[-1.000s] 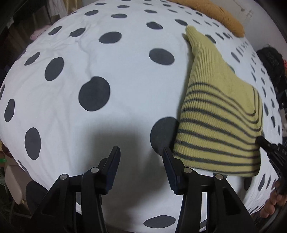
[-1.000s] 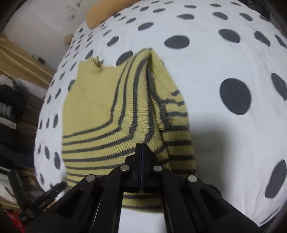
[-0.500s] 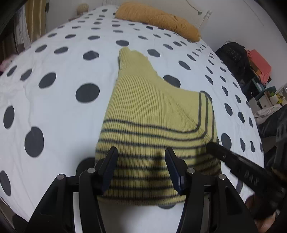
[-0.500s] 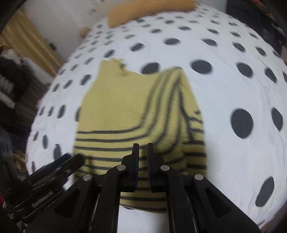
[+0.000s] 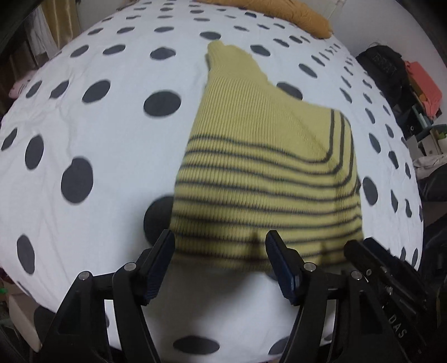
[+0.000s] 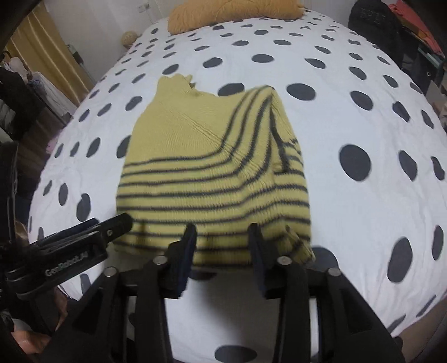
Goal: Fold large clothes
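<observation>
White bedding with dark polka dots (image 5: 106, 156) covers the bed I'm working on, an orange cushion (image 6: 232, 11) at its far end. My yellow striped sweater (image 5: 268, 178) lies folded in the middle of the spread, its neck end pointing away from me, its hem just ahead of both tools.

My left gripper (image 5: 220, 259) has just been opening and stands wide, nothing between its pads. My right gripper (image 6: 222, 243) has just sprung apart too; the hem shows in the gap, but I judge the pads clear of it.

The right edge of the fold looks bulky, and a tucked sleeve cuff (image 6: 300, 245) pokes out at the near right corner. If I pinch only the top layer for the next fold, that cuff may slide out and the bundle may skew.

Motion blurs the near hem in both views, so I can't count the layers there. My tool bodies hide the bed's closest edge.
</observation>
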A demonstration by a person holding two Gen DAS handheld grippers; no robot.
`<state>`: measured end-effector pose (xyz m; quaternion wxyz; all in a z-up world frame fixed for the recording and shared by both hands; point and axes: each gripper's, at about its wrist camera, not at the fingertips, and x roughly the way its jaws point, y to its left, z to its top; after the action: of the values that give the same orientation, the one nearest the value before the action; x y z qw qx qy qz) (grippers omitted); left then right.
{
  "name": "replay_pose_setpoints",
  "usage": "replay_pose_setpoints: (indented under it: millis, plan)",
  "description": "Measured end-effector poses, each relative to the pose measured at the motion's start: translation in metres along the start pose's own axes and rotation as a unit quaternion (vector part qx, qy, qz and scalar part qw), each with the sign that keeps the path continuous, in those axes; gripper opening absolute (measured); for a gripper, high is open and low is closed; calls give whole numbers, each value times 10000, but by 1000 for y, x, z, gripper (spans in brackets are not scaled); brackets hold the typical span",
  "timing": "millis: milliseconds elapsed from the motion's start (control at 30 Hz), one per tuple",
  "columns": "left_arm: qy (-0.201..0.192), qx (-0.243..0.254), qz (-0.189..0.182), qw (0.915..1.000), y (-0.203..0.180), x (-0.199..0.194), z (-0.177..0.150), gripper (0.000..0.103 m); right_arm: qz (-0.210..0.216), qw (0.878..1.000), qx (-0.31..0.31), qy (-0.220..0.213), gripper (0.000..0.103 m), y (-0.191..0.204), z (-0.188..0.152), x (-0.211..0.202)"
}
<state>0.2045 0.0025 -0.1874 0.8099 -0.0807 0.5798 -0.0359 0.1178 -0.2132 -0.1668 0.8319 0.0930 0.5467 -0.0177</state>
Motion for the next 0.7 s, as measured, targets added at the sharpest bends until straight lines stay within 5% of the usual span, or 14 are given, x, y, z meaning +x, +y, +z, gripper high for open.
replay_pose_setpoints:
  millis: [233, 367, 700]
  plan:
    - [478, -303, 292, 9980, 39, 15, -35, 70, -220, 9963, 303, 773, 55, -26, -22, 61]
    - [334, -366, 311, 9983, 49, -5, -42, 70, -45, 9947, 833, 608, 57, -40, -31, 26]
    - [-451, 332, 926, 9941, -1, -90, -29, 83, -659, 9971, 107, 367, 63, 11, -28, -51]
